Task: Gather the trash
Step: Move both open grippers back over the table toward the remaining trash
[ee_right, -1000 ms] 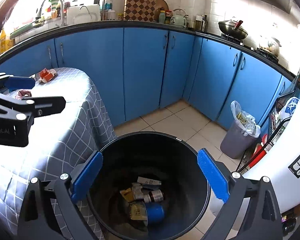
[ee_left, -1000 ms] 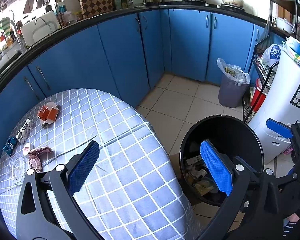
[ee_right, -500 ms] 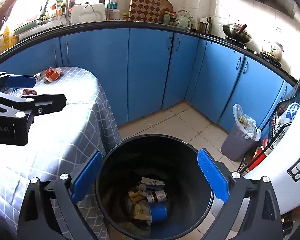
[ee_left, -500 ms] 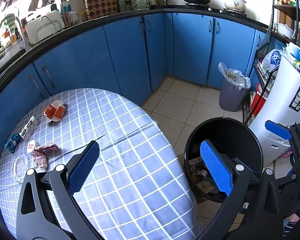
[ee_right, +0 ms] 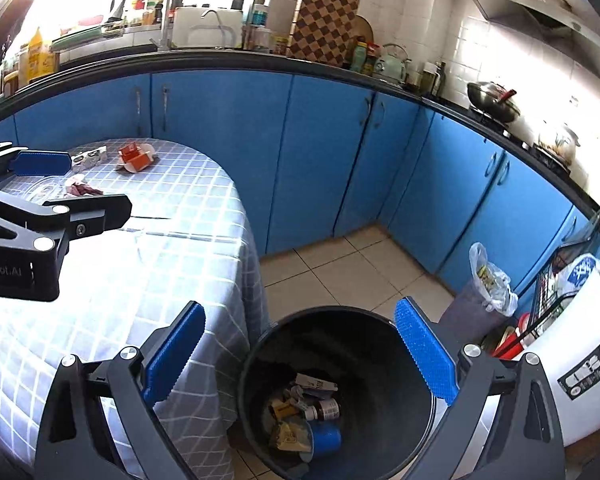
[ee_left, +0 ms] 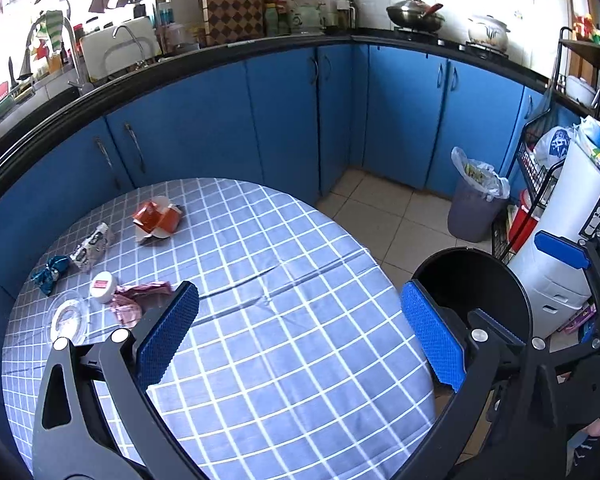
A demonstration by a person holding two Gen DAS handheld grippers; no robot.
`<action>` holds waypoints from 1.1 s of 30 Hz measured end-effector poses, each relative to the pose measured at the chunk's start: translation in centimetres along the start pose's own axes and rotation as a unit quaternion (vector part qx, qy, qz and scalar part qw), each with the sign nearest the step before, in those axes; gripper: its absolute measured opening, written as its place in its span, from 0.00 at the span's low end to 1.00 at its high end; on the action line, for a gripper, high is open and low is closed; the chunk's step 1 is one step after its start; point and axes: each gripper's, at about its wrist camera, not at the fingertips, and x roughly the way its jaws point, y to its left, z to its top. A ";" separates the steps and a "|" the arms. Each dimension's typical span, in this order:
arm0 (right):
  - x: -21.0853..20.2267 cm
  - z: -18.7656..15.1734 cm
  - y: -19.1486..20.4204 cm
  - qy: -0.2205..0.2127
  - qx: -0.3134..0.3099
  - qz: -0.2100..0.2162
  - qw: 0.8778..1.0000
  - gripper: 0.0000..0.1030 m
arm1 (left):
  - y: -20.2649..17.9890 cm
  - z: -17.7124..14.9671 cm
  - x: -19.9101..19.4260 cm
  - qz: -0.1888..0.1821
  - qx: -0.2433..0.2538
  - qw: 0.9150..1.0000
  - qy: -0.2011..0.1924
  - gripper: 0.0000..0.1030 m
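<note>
A round table with a blue checked cloth (ee_left: 284, 320) carries trash at its far left: an orange carton (ee_left: 156, 220), a white wrapper (ee_left: 92, 246), a blue foil wrapper (ee_left: 52, 274), a small white lid (ee_left: 103, 286), a pink wrapper (ee_left: 136, 300) and a clear plastic lid (ee_left: 68, 318). My left gripper (ee_left: 300, 344) is open and empty above the table. A black bin (ee_right: 336, 392) beside the table holds trash, including a blue cup (ee_right: 324, 438). My right gripper (ee_right: 300, 356) is open and empty above the bin. The left gripper also shows in the right wrist view (ee_right: 60, 184).
Blue cabinets (ee_left: 284, 120) run along the back under a black counter. A grey bin with a plastic bag (ee_left: 476, 200) stands on the tiled floor (ee_left: 380, 208). A white appliance (ee_left: 568, 240) and a wire rack (ee_left: 536, 168) stand at the right.
Both grippers have moved left toward the table. The bin has slid right in the left view and lower in the right view. Both stay open and empty.
</note>
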 end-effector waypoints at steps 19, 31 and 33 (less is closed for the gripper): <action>-0.9 4.6 9.4 -0.014 -0.079 0.021 0.997 0.90 | 10.2 -2.2 -3.2 0.021 -0.070 0.997 -0.018 0.97; 1.2 7.1 16.4 -0.013 -0.112 0.071 0.991 0.90 | 18.4 -4.8 -3.7 0.070 -0.118 0.991 -0.005 0.97; 1.9 7.5 17.6 -0.012 -0.117 0.082 0.990 0.91 | 19.8 -5.3 -3.5 0.079 -0.125 0.989 0.000 0.97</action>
